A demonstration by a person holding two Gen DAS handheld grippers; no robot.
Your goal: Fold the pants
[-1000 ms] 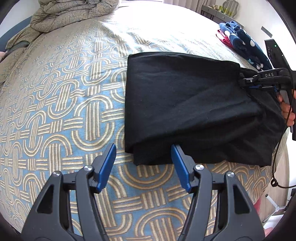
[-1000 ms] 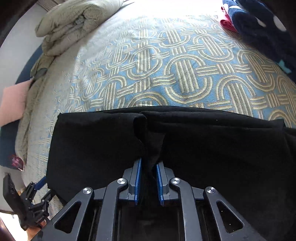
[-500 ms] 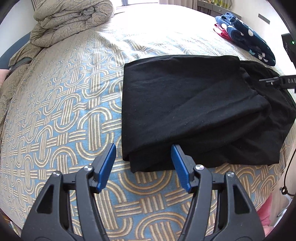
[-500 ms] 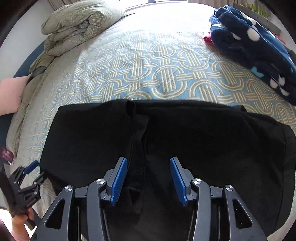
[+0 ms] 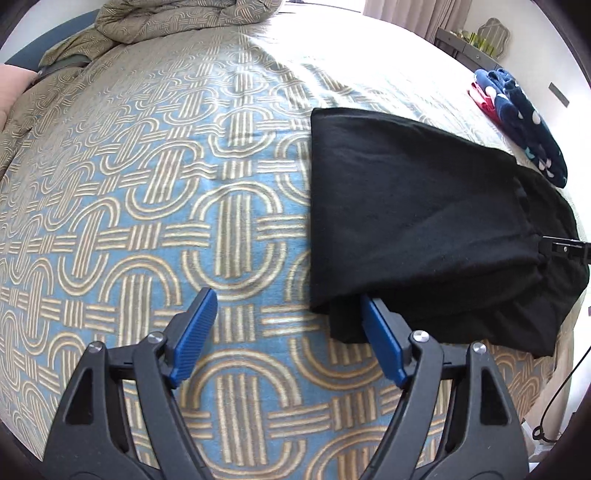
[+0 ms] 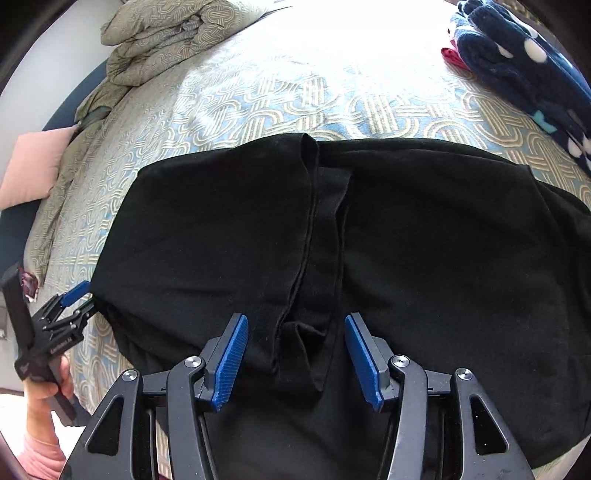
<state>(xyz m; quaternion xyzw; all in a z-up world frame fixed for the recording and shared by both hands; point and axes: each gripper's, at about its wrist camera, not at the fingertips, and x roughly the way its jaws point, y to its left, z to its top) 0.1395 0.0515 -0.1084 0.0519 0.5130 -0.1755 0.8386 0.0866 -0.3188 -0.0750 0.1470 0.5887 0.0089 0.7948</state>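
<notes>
The black pants (image 5: 417, 221) lie folded in layers on the patterned bedspread (image 5: 147, 206). They also fill the right wrist view (image 6: 424, 251), with an upper fold edge running down the middle. My left gripper (image 5: 288, 328) is open and empty at the near left corner of the pants; its right finger touches the lower layer's edge. It also shows in the right wrist view (image 6: 77, 295) at the pants' left edge. My right gripper (image 6: 295, 354) is open above the near middle of the pants, holding nothing. Its tip shows in the left wrist view (image 5: 565, 247).
A dark blue spotted garment over a red one (image 5: 517, 110) lies at the bed's far right, also in the right wrist view (image 6: 524, 62). A bunched quilt (image 5: 177, 26) and a pink pillow (image 6: 33, 166) lie at the head of the bed.
My right gripper has opened and let go of the black fold it pinched. My left gripper has shifted left, so the pants' corner is now by its right finger.
</notes>
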